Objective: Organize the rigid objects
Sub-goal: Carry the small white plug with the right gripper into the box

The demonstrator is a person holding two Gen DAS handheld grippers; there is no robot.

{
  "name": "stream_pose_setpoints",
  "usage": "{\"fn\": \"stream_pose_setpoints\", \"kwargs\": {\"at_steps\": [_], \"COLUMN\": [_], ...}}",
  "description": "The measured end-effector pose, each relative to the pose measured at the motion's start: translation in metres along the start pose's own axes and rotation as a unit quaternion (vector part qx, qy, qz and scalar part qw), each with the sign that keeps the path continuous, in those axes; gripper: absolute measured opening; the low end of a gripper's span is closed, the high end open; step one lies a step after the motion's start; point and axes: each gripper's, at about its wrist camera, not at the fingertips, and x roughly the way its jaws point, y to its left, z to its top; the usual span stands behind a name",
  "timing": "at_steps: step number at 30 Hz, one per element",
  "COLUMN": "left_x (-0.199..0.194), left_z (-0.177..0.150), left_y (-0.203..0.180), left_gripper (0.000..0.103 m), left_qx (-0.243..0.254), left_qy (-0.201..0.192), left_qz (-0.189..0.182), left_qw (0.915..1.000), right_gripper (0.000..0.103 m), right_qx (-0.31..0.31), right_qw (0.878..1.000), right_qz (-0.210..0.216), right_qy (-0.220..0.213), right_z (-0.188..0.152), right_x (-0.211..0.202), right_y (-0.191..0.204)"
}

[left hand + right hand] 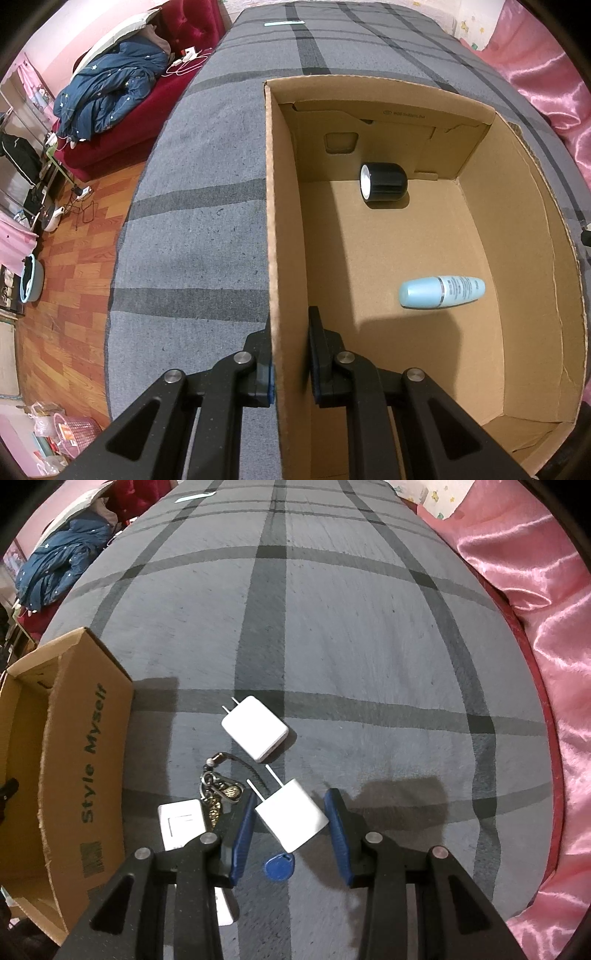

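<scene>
On the bed, a grey blanket with dark stripes (369,627) is covering the whole surface, and a pink satin cover (546,664) is lying along its right side. Beyond the left edge, a red sofa (122,136) is carrying a blue star-printed quilt (110,88), over a wooden floor (66,295).

The left gripper (290,354) is straddling the left wall of the cardboard box (271,221), with one finger outside and one inside; the outer pad is touching the wall, the inner one is standing apart. Inside, a light blue bottle (441,292) is lying with its cap pointing left, and a black cylinder (384,182) is lying near the far wall.

The right gripper (290,834) is standing open around a white charger (291,818), whose prongs are pointing up-left. A second white charger (255,728) is lying farther away, pointing the same way. A blue key fob (279,867), a keychain (218,794) and a white card (181,823) are lying close by.
</scene>
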Motion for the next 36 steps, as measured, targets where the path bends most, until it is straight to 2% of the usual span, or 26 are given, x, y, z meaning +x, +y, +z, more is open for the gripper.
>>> {"fn": "stream_pose_setpoints", "kwargs": {"at_steps": [16, 36], "left_x": [-0.001, -0.001], "left_z": [0.0, 0.0], "left_y": [-0.001, -0.001], "left_gripper": [0.014, 0.014], "left_qx": [0.002, 0.002], "left_qy": [-0.001, 0.0], "left_qz": [0.002, 0.004], "left_qw": [1.0, 1.0], "right_gripper": [0.041, 0.041], "right_qx": [-0.043, -0.103], "right_qw": [0.999, 0.993], "right_qz": [0.007, 0.034], "right_qy": [-0.019, -0.039], "right_z": [-0.001, 0.003], "right_x": [-0.04, -0.072], "right_y": [0.045, 0.128]}}
